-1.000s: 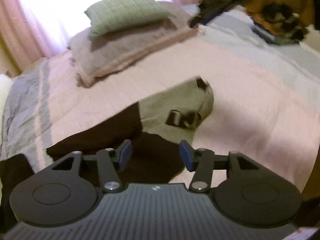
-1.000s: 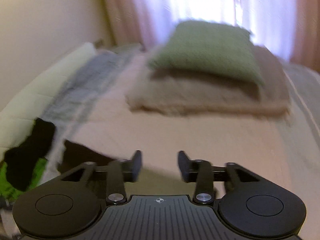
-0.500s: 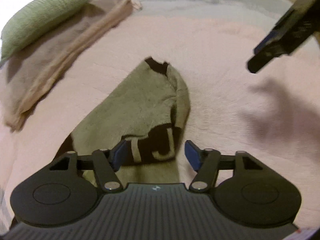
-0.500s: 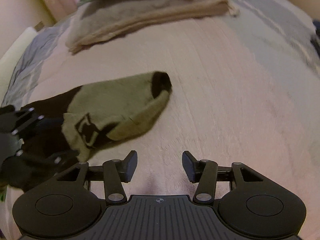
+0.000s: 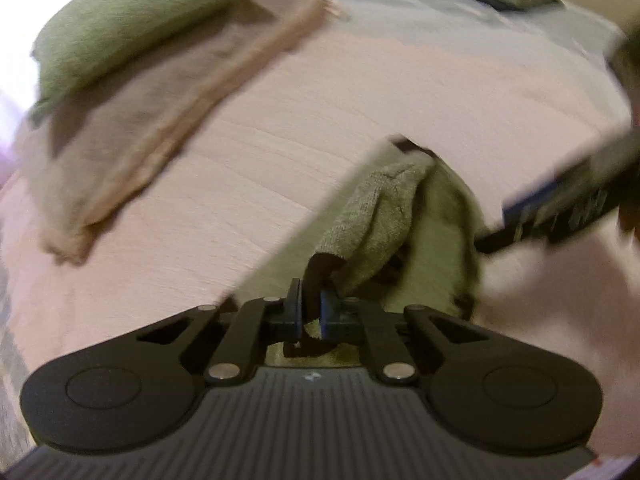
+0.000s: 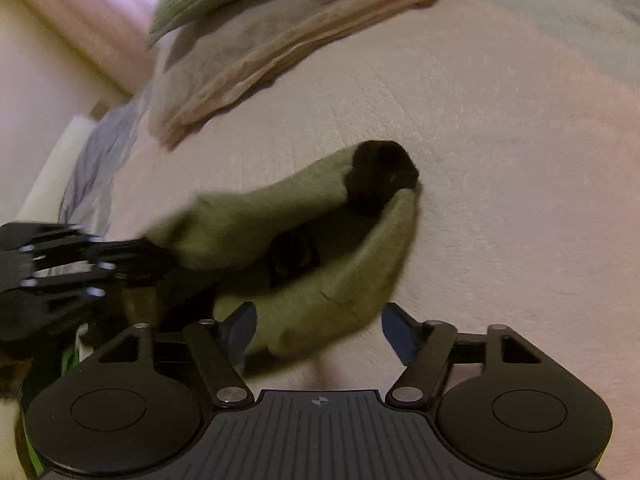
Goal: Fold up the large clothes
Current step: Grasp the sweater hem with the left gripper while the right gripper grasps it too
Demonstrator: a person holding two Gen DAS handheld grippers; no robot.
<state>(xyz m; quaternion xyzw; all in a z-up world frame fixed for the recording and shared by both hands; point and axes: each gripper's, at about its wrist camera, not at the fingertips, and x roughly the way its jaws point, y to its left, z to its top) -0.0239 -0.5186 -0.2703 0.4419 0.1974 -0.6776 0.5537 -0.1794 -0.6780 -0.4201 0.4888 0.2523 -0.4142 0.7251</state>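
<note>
In the left wrist view, a green cushion sits at about ten o'clock on a folded beige blanket, both lying on the pink bedspread. At six o'clock the left gripper has just been closing, and its blue pads now pinch a dark brown edge of the olive sweater, with the cloth bunched up and rising away toward one o'clock. At three o'clock the right gripper shows as a dark blurred bar just beside the sweater's far edge; I cannot tell from here whether it touches the cloth. In the right wrist view, the left gripper reaches in from nine o'clock, its tips at the near end of the sweater. The sweater lies across the middle of the bedspread, its dark cuff pointing toward one o'clock. At six o'clock the right gripper has just been opening; its jaws stand wide apart, with a folded edge of the sweater lying between them nearer the left pad, neither pad pressing on it.
</note>
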